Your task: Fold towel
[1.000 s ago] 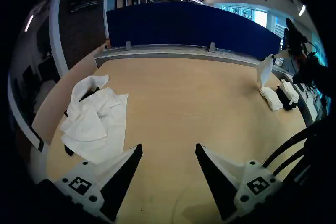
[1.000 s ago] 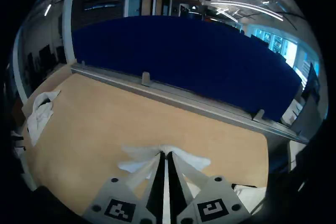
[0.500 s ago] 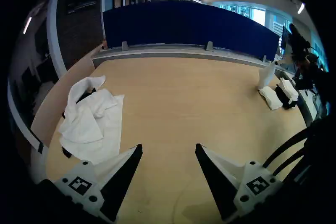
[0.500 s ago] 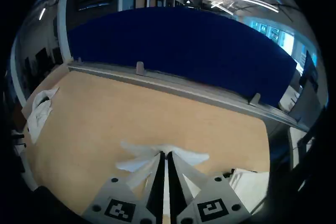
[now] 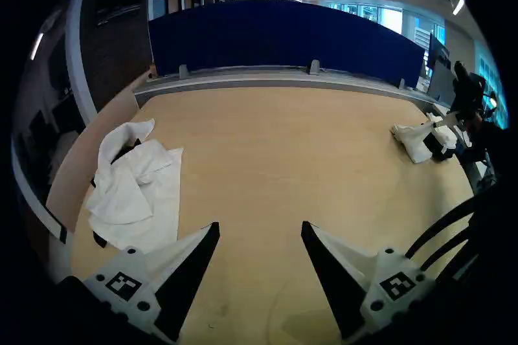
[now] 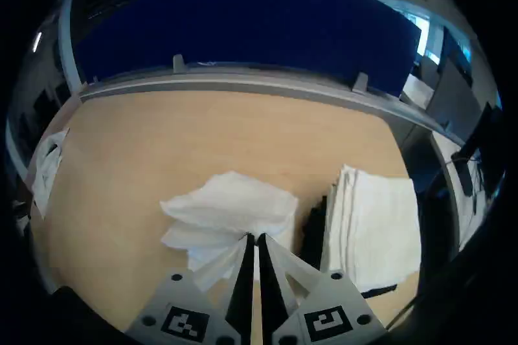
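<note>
**Right gripper view.** The right tongs point(image 6: 254, 236) are pressed together on the near edge of the folded towel point(image 6: 230, 212). The towel appears to rest on the wooden surface point(image 6: 194, 131), just beside a stack of folded towels point(image 6: 372, 228) at 3 o'clock. This placement suggests the finished piece is being set down next to the stack. A dark item point(image 6: 315, 225) lies between the two; what it is cannot be told. The towel's body fans away from the tongs toward 11 o'clock, and its long axis seems to run crosswise, 9 to 3 o'clock.

**Left gripper view.** The left tongs point(image 5: 259, 225) are spread and hold nothing, hovering over bare surface — probably kept free for the next piece from the crumpled pile of towels point(image 5: 133, 183) at 9 o'clock.
</note>
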